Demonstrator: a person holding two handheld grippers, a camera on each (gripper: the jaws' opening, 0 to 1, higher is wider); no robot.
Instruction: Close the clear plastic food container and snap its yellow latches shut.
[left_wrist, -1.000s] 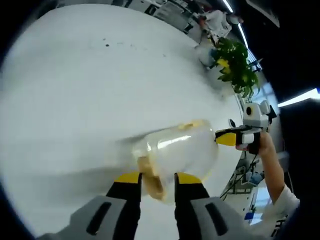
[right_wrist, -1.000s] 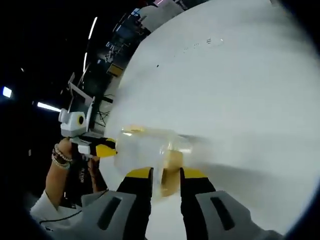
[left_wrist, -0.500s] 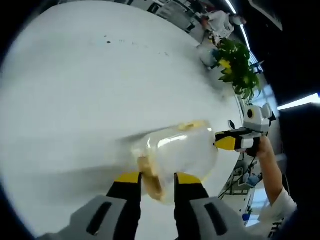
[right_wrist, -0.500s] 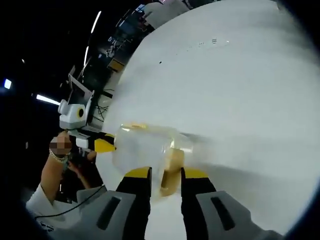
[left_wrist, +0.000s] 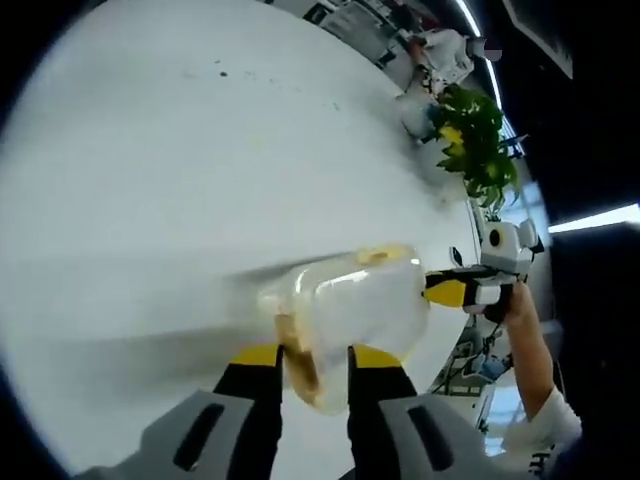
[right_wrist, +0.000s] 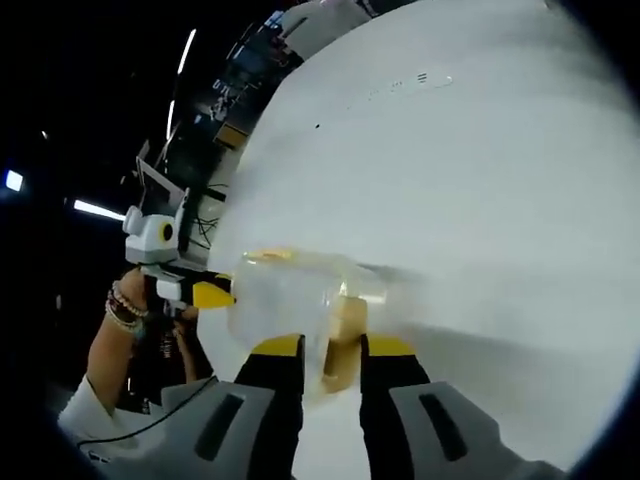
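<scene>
Little has changed over the last second: the container (left_wrist: 345, 318) on the table (left_wrist: 180, 180) is kept pinched at opposite ends, a latch (left_wrist: 298, 362) by the left gripper (left_wrist: 314, 356) and a latch (right_wrist: 340, 352) by the right gripper (right_wrist: 331, 348), so the snapping is judged still underway.

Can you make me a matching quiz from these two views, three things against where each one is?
Things:
1. clear container
2. green plant
3. yellow latch

Places:
A. at the table's far edge
B. between the right tool's jaws
C. held from opposite ends by both tools

Pairs: 1-C, 2-A, 3-B
</scene>
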